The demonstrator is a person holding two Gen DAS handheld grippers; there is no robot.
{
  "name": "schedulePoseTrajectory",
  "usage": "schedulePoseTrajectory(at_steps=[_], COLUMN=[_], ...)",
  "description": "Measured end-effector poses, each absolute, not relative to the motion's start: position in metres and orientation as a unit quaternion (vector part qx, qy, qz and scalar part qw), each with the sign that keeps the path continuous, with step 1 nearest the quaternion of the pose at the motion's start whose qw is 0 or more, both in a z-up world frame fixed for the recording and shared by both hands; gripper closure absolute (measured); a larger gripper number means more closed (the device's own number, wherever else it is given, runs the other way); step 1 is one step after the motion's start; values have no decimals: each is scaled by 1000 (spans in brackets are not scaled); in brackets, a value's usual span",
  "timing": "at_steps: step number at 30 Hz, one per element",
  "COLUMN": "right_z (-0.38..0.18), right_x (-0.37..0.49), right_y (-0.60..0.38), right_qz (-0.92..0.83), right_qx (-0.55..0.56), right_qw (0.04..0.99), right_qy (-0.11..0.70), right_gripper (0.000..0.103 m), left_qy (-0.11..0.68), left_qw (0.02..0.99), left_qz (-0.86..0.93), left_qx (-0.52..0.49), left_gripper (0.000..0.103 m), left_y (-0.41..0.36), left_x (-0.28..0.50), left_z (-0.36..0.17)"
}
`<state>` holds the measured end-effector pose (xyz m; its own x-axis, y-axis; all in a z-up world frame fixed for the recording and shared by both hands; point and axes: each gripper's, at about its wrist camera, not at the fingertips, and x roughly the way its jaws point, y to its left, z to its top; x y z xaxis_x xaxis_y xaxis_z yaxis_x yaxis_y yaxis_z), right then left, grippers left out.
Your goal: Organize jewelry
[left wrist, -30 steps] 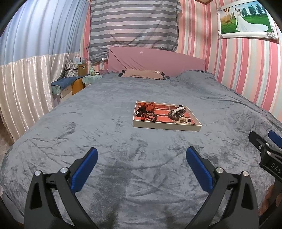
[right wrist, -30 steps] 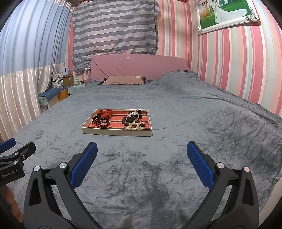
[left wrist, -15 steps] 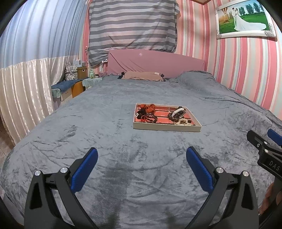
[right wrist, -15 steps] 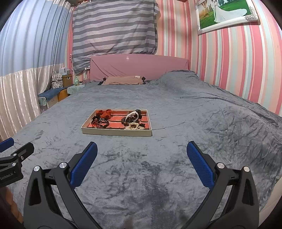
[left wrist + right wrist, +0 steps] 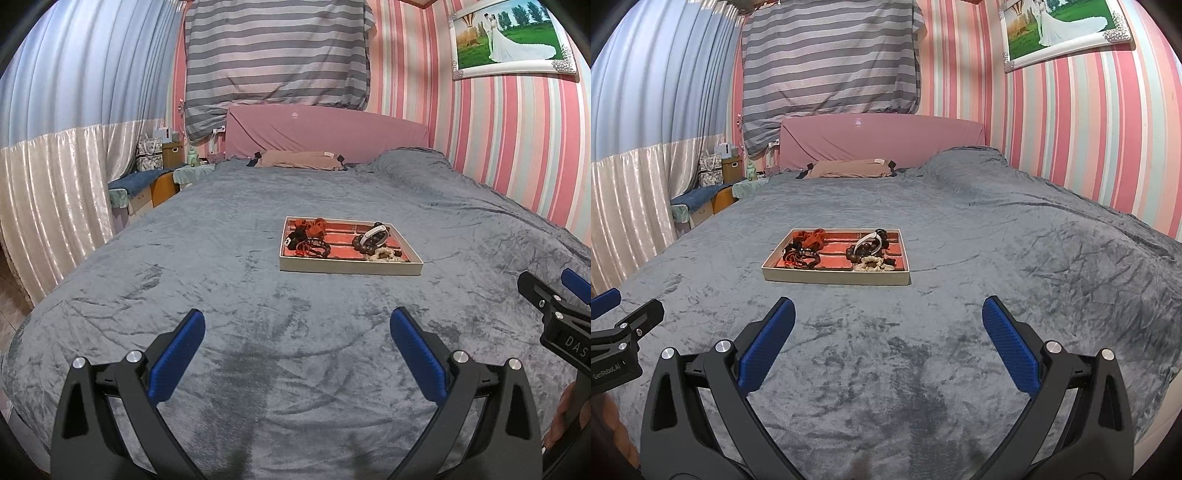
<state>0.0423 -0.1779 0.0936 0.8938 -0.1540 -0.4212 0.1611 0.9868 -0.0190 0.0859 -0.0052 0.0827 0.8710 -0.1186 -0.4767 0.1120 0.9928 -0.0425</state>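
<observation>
A shallow cream tray (image 5: pixel 351 267) (image 5: pixel 834 277) with a red lining lies in the middle of the grey bed. Inside it sit dark and red bead bracelets (image 5: pixel 308 245) (image 5: pixel 801 254) on the left, brown beads with a white band (image 5: pixel 371 236) (image 5: pixel 866 247) and a cream beaded piece (image 5: pixel 384 254) (image 5: pixel 871 264) on the right. My left gripper (image 5: pixel 297 325) stands open, well short of the tray, with nothing between its blue pads. My right gripper (image 5: pixel 888 314) is open too, equally far back and empty.
The grey velvet blanket (image 5: pixel 221 295) covers the whole bed. A tan pillow (image 5: pixel 299 159) lies by the pink headboard (image 5: pixel 325 133). Bedside furniture (image 5: pixel 147 184) and a curtain stand at the left. A striped wall with a framed photo (image 5: pixel 511 40) runs along the right.
Both views have shifted only slightly; the tray sits a little lower and closer in the left wrist view. Both grippers stay open and empty.
</observation>
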Motion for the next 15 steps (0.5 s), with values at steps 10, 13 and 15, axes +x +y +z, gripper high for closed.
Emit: schedulePoseTrajectory(at_steps=[10, 13, 15], right_z=[90, 90, 90], right_x=[42, 41, 41], right_y=[-176, -174, -174], right_qz=[-79, -78, -75], right_qx=[8, 7, 7], right_qw=[973, 974, 974], right_qy=[216, 214, 214], right_gripper=[4, 4, 4], left_qy=[246, 246, 247], left_qw=[968, 968, 967], left_qz=[-58, -57, -56], left_qx=[-2, -2, -3], left_gripper=[5, 5, 5], left_y=[-7, -7, -6], left_x=[85, 86, 86], left_z=[82, 82, 81])
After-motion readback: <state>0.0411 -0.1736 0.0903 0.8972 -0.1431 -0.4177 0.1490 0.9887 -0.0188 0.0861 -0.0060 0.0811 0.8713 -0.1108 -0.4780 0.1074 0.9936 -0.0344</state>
